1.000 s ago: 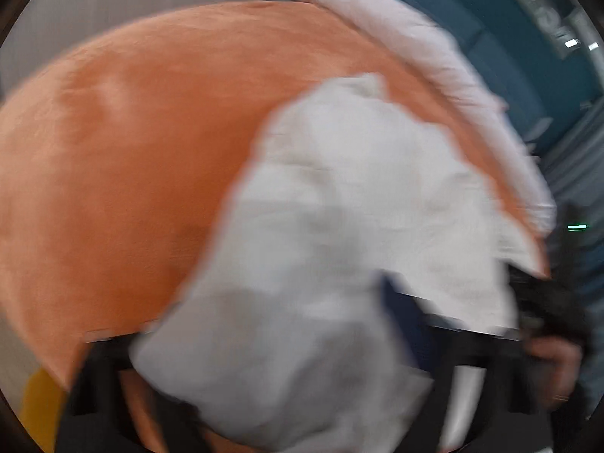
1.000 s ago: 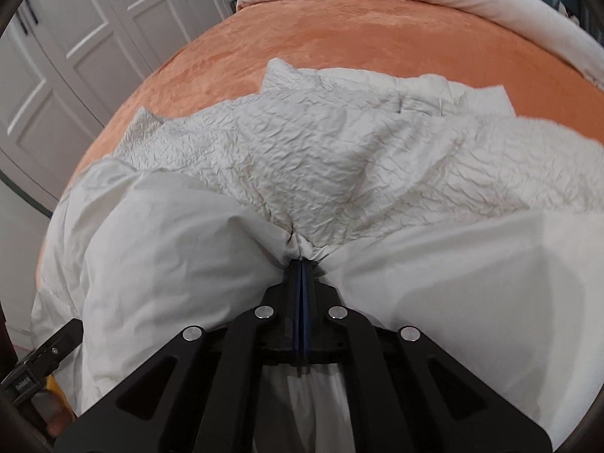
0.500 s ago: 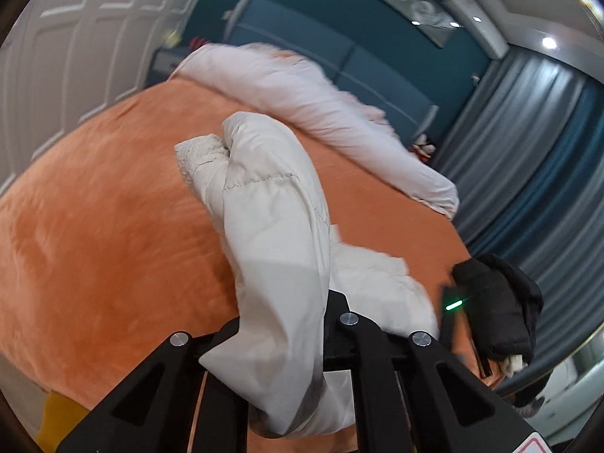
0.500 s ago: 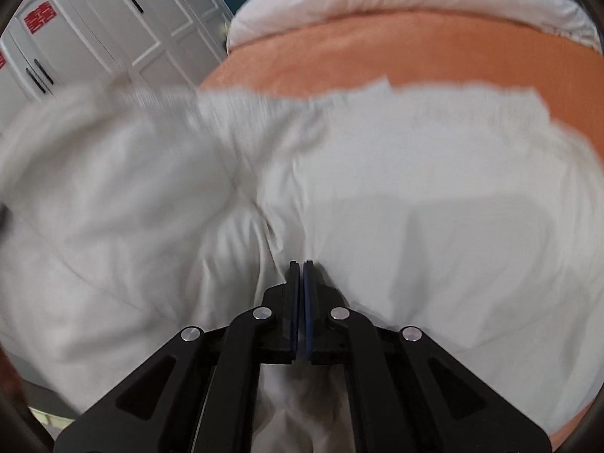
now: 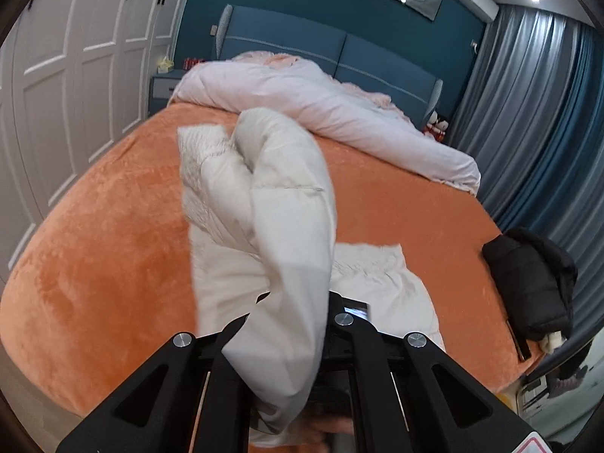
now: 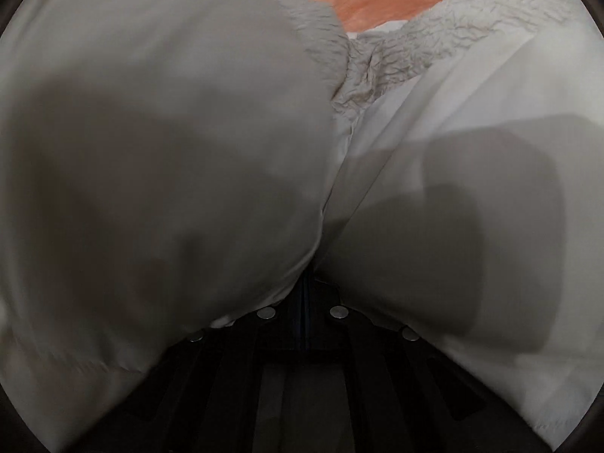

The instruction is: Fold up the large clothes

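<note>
The white coat (image 5: 287,204) is on the orange bed (image 5: 113,264), and part of it is lifted up off the bed. It is a big puffy coat with a crinkly lining showing near the top. It is not folded yet — it looks bunched and twisted, with one long puffy part hanging over the left claw (image 5: 298,302). I think the folding has only just begun. The coat must still be spread flat, its sides turned in, and then doubled over.

The left claw is closed tight on the coat; the cloth drapes over it and hides the tips. The right claw (image 6: 304,287) is closed tight too, and the coat (image 6: 434,158) bulges out on both sides of it, so it seems to pinch the cloth there. So both claws hold the same coat at two spots.

A black jacket (image 5: 528,283) lies near the far corner of the bed, well apart from the white one. It looks like a loose heap, so it may need folding too. A pale quilt (image 5: 321,102) is rolled up by the blue headboard.

No words or brand names can be read. A red-edged sticker shows at the bottom corner of the left view, but it is cut off.
</note>
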`<action>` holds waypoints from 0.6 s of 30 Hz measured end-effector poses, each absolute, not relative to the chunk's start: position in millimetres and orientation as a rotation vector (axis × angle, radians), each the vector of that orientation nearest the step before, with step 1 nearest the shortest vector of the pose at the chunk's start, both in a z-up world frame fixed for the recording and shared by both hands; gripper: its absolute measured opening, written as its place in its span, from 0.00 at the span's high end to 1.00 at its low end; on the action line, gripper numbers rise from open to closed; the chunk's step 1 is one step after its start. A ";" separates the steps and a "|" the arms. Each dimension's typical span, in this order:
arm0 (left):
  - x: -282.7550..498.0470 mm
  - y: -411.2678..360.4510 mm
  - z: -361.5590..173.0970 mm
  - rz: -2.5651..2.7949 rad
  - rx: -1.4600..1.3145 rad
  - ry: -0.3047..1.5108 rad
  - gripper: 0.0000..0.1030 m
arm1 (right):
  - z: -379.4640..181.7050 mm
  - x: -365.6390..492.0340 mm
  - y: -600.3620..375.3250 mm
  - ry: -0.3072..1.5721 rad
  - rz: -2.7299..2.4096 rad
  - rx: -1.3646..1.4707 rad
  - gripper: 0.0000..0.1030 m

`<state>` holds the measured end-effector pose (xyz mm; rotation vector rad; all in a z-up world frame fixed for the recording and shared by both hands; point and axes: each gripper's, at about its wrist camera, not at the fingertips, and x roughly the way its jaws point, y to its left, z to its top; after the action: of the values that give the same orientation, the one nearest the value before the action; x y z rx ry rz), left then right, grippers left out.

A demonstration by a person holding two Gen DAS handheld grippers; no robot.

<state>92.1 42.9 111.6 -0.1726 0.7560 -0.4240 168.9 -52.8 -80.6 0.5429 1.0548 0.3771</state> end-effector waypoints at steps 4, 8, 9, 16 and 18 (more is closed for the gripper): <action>91.3 15.4 107.2 -0.486 -0.160 0.749 0.98 | -73.5 164.4 -76.0 1.082 0.443 0.630 1.00; 92.8 -3.4 113.2 -0.524 -0.128 0.748 0.98 | -38.0 89.0 -115.9 1.012 0.468 0.612 1.00; 93.5 -4.4 112.0 -0.524 -0.124 0.752 0.98 | -37.6 70.7 -114.8 1.025 0.488 0.612 1.00; 91.8 -29.4 99.0 -0.541 -0.086 0.834 0.98 | -113.5 48.3 -58.6 1.174 0.569 0.639 1.00; 85.5 -47.7 87.4 -0.581 -0.050 0.864 0.98 | -126.9 50.8 -61.2 1.139 0.616 0.725 1.00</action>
<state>85.5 -47.7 87.4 -0.0498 0.8637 -0.5812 50.8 -61.2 -126.9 0.7253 1.1389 0.6164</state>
